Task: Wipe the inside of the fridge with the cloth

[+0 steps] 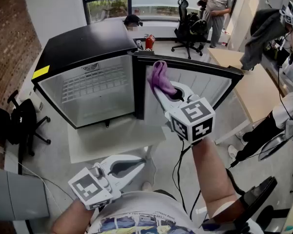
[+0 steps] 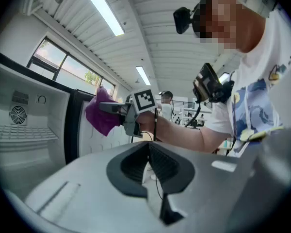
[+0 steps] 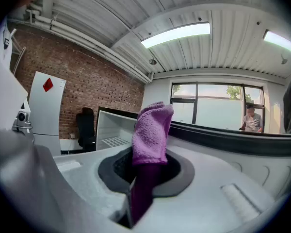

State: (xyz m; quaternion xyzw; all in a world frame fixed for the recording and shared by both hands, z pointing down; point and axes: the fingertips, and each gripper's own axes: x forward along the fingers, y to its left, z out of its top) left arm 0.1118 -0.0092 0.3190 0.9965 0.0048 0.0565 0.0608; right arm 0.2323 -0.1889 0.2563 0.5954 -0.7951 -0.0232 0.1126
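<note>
Head view, at the bottom of the frame just above the person's shirt: the left claw (image 1: 142,160) is held low, and its own view shows the dark pads pressed together with nothing between them. Higher, at the centre of the frame, a bare forearm reaches forward with the right claw (image 1: 162,90), which is clamped on the purple cloth (image 1: 160,76). The right gripper view shows the cloth pinched between the pads, a dark fold hanging down towards the camera and a fluffy bunch standing up past the tips. From the head view the cloth sits at the claw's far end, over the dark vertical edge where the fridge (image 1: 83,48) meets its open door (image 1: 205,84). It lies outside the compartment; whether it touches that edge cannot be told. The fridge is a small black-topped one with a white inside and a wire shelf (image 1: 93,83), and it stands on a low white desk (image 1: 112,140) at centre left. Its door is swung open towards the right of the frame. Beyond, at the top of the frame, are a red fire extinguisher (image 1: 149,41), a black office chair (image 1: 188,26) and a standing person (image 1: 216,6) by the windows.
</note>
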